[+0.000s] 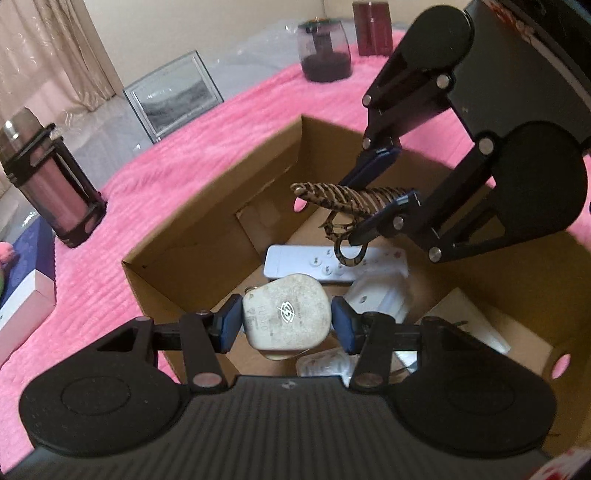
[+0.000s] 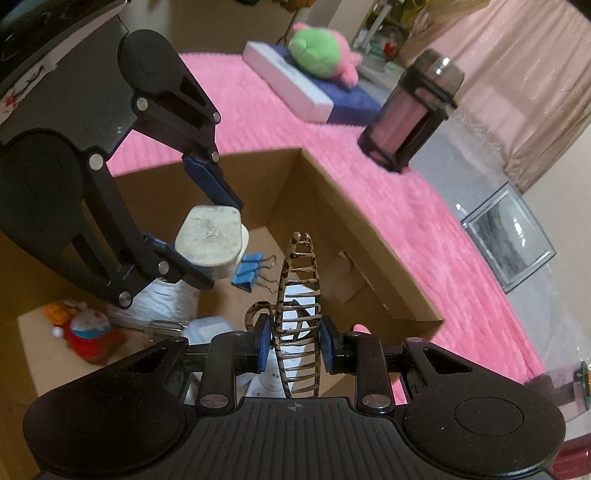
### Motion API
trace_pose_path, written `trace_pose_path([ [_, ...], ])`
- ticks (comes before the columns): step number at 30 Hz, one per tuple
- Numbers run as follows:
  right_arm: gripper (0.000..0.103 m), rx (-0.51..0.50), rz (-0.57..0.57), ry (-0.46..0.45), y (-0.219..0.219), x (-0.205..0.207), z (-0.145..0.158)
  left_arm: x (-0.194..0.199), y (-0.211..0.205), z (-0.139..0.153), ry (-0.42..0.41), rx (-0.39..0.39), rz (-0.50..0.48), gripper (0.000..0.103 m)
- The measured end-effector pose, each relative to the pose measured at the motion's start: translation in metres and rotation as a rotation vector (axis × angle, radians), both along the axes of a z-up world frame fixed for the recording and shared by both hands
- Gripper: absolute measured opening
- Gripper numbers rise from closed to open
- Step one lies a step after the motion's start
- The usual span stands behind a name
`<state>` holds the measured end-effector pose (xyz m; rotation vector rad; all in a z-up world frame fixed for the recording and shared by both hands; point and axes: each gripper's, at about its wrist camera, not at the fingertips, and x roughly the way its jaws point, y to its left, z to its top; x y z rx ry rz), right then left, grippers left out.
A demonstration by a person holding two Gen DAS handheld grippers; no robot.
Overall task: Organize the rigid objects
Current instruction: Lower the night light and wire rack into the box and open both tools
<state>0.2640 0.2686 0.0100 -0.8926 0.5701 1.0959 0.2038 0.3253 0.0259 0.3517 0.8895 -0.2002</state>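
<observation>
My left gripper (image 1: 286, 319) is shut on a dirty white three-pin plug (image 1: 286, 314), held above the open cardboard box (image 1: 207, 229). My right gripper (image 2: 295, 341) is shut on a tortoiseshell hair claw clip (image 2: 299, 288), also above the box. From the left wrist camera the right gripper (image 1: 376, 199) comes in from the upper right with the claw clip (image 1: 340, 197) between its blue pads. The right wrist camera shows the left gripper (image 2: 207, 243) at left holding the plug (image 2: 210, 240). Inside the box lie a white remote (image 1: 332, 264), blue binder clips (image 2: 251, 271) and a small toy figure (image 2: 86, 334).
The box stands on a pink ribbed blanket (image 1: 110, 280). Around it are a tall pink-and-black bottle (image 1: 55, 181), a framed picture (image 1: 173, 96), a dark jar (image 1: 325, 48), a maroon container (image 1: 373, 27) and a green-pink plush (image 2: 321, 55) on a flat blue-white box (image 2: 310, 92).
</observation>
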Motion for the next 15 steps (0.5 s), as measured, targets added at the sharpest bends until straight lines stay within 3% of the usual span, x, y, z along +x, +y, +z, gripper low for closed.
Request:
trace_pose_path([
  [15, 0.024, -0.129, 0.048, 0.035, 0.028, 0.027, -0.03, 0.036, 0.004, -0.031, 0.125, 0.058, 0.021, 0.047],
])
